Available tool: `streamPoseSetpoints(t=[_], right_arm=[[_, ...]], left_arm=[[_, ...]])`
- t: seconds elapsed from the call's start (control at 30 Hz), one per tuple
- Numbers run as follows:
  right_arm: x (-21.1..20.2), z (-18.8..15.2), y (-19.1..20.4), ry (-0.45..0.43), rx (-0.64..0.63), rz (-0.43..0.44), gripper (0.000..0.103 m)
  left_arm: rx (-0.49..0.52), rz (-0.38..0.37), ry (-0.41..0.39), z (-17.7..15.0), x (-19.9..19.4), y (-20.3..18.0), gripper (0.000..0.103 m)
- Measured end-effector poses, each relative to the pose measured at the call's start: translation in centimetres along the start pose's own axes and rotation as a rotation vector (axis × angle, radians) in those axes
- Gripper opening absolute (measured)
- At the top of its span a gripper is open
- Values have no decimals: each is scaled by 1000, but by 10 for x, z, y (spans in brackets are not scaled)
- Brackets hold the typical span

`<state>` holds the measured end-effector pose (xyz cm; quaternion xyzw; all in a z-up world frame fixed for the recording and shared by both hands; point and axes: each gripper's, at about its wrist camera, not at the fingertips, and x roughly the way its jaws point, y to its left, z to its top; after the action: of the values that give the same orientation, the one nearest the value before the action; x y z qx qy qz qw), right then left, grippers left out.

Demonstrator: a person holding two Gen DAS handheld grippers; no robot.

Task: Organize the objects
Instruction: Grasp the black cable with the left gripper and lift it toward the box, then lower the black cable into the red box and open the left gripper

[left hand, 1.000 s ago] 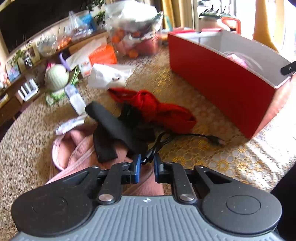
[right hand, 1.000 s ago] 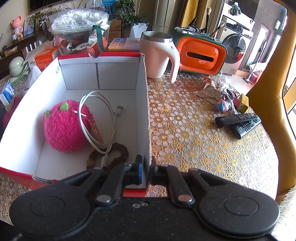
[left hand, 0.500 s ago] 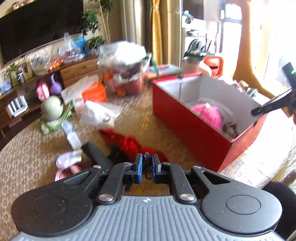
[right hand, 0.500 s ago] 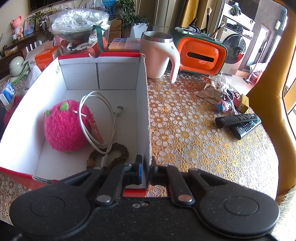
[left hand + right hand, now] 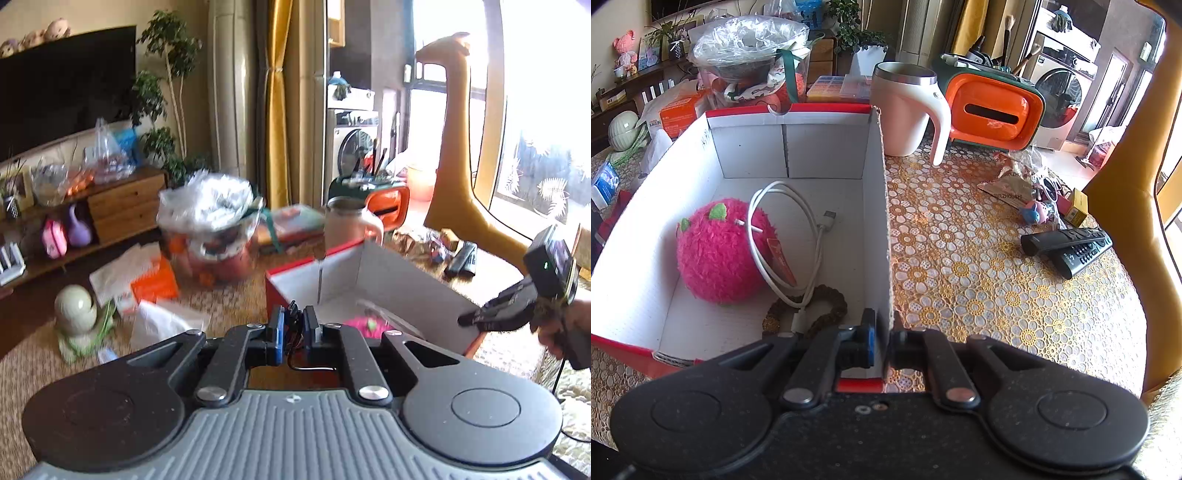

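My left gripper is shut on a black cable, held in the air in front of the red box. A loop of the cable hangs below the fingers. My right gripper is shut on the box's right wall at its near corner; it also shows in the left wrist view. Inside the box lie a pink plush ball, a white USB cable and a brown bead bracelet.
Behind the box stand a white mug, an orange tissue holder and a plastic-wrapped fruit bowl. Two black remotes and small packets lie right of the box. White bags and a green shell-like ornament sit left.
My left gripper has lifted the black cable off the table, away from the red and black cloths, and swung up toward the box. The right gripper has stayed on the box wall.
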<state>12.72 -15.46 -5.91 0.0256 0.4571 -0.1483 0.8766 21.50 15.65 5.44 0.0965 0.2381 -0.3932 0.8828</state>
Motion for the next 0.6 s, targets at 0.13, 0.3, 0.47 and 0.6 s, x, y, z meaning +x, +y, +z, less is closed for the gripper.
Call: streamPoseSetpoints(t=[0.13,0.3,0.47,0.6], right_arm=[[1,0,-1,-2,-5,1,7],[2,0,-2,-3,-3,4,6],[2,0,-4,-2,-1,11,6],[2,-1,-3,-4,-3,13,6]], left_arm=[[41,-23,-38,27,8,-11,9],[54,-60,-28,45,37,-25,9],[68,-108,17,45,70,-45,9],[104,-102,29,45,90,-59,9]])
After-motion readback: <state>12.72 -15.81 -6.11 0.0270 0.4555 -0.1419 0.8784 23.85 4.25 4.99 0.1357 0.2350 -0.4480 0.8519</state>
